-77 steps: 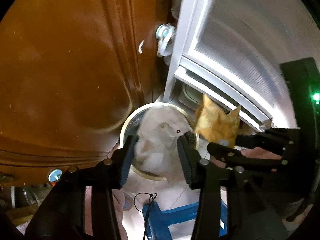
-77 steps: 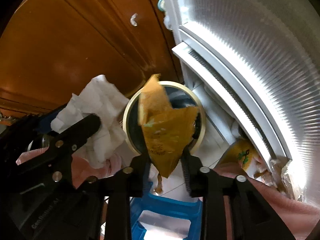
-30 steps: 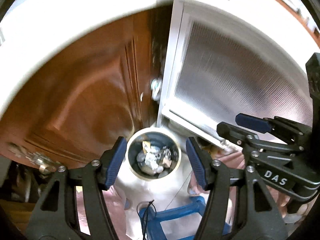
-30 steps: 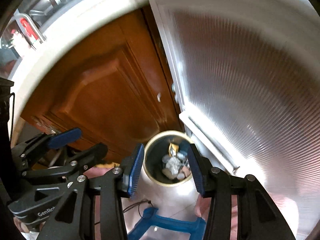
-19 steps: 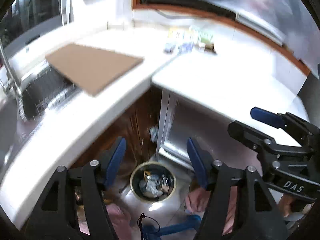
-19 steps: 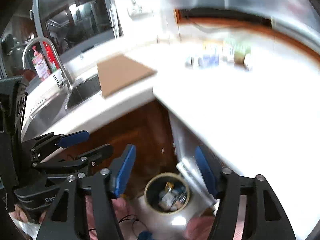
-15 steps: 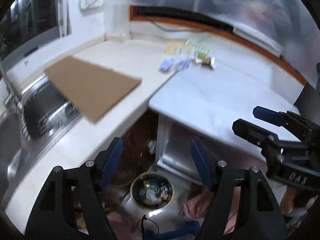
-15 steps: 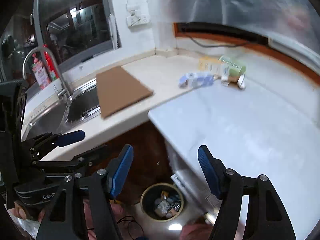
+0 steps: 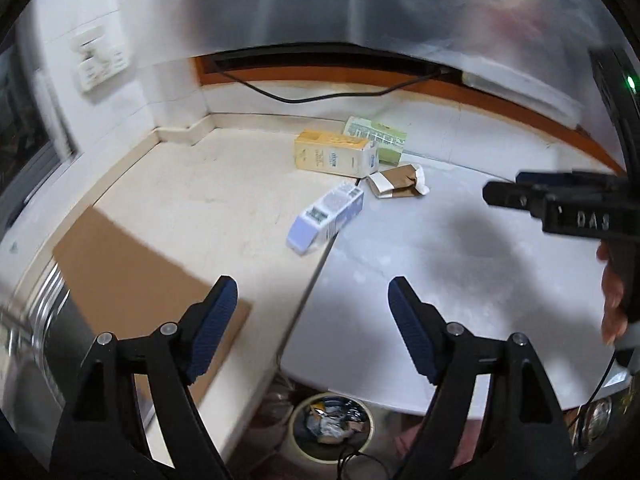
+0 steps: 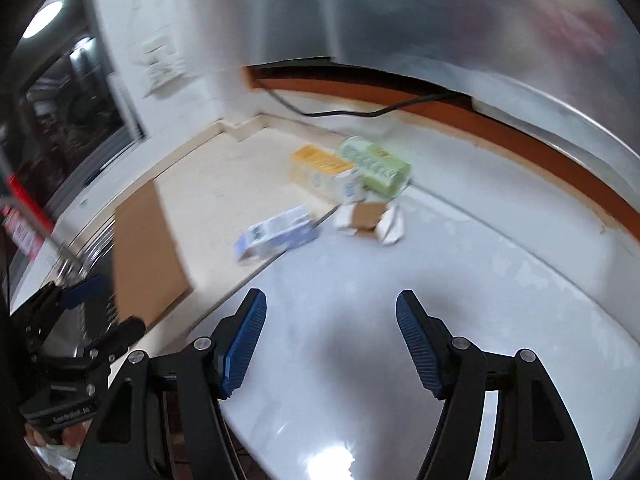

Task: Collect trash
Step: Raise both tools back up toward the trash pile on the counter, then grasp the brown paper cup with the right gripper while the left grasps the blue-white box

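Cardboard cartons (image 9: 335, 156) beyond empty tongs (image 9: 312, 328).

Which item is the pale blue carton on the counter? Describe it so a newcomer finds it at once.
Start at the countertop corner under the window, where four packages lie together. The pale blue carton lies flat, nearest the camera, across the seam between cream and grey surfaces. It alone is bluish-lilac; its neighbours are yellow, green and brown.

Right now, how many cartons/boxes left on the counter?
4. Yellow carton near the back wall, green carton right behind it, blue-white carton lying at the counter seam, flattened brown-white carton right of the seam. None looks hidden.
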Tool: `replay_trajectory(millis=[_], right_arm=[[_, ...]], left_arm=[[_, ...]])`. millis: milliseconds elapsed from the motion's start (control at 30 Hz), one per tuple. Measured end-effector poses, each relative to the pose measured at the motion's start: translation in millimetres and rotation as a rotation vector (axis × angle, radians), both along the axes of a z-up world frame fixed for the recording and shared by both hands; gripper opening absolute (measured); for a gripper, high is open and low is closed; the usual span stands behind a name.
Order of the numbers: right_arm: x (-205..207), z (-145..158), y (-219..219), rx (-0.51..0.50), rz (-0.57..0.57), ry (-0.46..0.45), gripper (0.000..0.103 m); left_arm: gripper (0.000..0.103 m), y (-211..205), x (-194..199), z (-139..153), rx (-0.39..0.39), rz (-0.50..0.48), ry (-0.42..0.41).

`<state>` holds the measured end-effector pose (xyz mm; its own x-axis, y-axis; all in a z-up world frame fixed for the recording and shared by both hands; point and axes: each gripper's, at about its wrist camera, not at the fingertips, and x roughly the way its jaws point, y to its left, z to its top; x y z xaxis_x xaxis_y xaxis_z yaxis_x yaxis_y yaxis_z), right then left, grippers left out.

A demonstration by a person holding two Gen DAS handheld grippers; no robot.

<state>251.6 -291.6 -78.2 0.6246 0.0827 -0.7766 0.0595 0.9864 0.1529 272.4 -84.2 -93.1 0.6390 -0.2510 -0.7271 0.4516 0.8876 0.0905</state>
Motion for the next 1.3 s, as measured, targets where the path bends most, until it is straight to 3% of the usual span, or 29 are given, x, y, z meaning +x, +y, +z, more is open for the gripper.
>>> replay_trajectory(millis=[133, 333, 433, 800, 900, 933, 1000, 1067, 1133, 1300], right_arm=[[70.1, -22.2, -32.0, -0.012, 0.018, 0.067, 0.069], [136.8, -68.0, -61.1, -0.018, 0.035, 0.189, 0.069], [152.6, -84.8, -69.0, 0.004, 0.045, 0.217, 0.069], [172.7, -122.4, -56.4, -0.058, 0.081, 0.225, 0.069], [175.4, -134.3, -53.3, -0.082, 0.079, 0.225, 0.055], [176.4, -138.5, -52.0, -0.083, 0.083, 0.229, 0.042], [177.1, -145.0, -50.1, -0.089, 0.085, 0.233, 0.035], [172.5, -143.8, -47.3, -0.116, 0.088, 0.201, 0.029], [168.6, -141.5, -45.7, -0.122, 0.091, 0.183, 0.021], [153.7, -129.7, -48.9, -0.09, 0.059, 0.146, 0.021]], left_arm=[[0.076, -29.2, 53.0, -19.1, 0.048, -0.026, 0.032], [0.076, -66.3, 120.1, -57.1, 0.149, -0.063, 0.115], [0.076, -75.5, 136.3, -68.7, 0.155, -0.067, 0.137], [0.076, -101.7, 167.5, -112.8, 0.258, -0.085, 0.165], [0.076, -104.4, 173.4, -119.4, 0.261, -0.079, 0.168], [0.076, -104.8, 175.3, -121.6, 0.261, -0.076, 0.17], [0.069, -105.7, 178.1, -124.8, 0.25, -0.073, 0.169], [0.039, -105.3, 178.5, -126.5, 0.234, -0.071, 0.174], [0.032, -104.2, 178.3, -127.1, 0.22, -0.063, 0.184], [0.032, -96.3, 166.7, -121.2, 0.18, -0.054, 0.148]])
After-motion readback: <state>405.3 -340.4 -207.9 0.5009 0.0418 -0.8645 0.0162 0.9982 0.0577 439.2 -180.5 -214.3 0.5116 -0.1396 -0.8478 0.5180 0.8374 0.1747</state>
